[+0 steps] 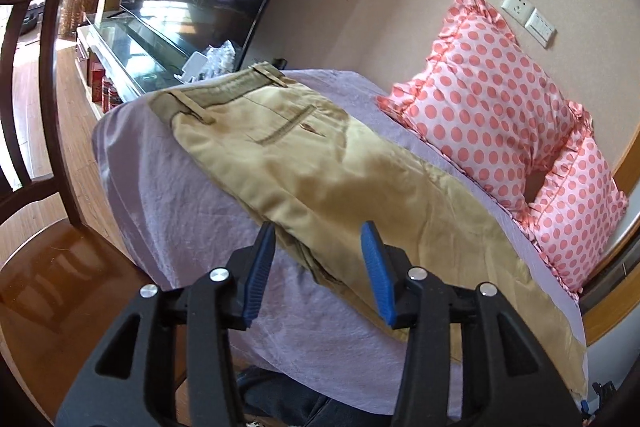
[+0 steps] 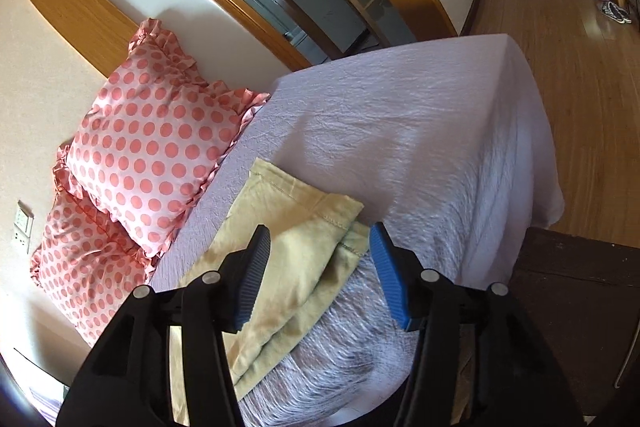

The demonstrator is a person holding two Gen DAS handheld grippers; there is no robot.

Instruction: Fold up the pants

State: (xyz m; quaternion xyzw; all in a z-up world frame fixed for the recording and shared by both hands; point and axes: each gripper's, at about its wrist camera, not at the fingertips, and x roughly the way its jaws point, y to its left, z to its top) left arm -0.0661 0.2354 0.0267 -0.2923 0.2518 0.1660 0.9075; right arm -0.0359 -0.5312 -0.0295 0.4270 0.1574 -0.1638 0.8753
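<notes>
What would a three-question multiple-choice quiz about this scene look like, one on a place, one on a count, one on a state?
1. Where do the pants lie?
A. on the purple bedcover
B. on the wooden floor
C. on a chair

2. How many polka-dot pillows lean at the wall?
A. one
B. two
C. four

3. How does the right hand-held gripper stand?
A. shut on the pants
B. open above the leg hems
C. shut on a pillow

Answers:
1. A, the khaki cloth is spread over the purple cover in both views.
2. B, one pillow leans with a second one beside it.
3. B, a wide gap shows between its blue fingers, with nothing clamped.
</notes>
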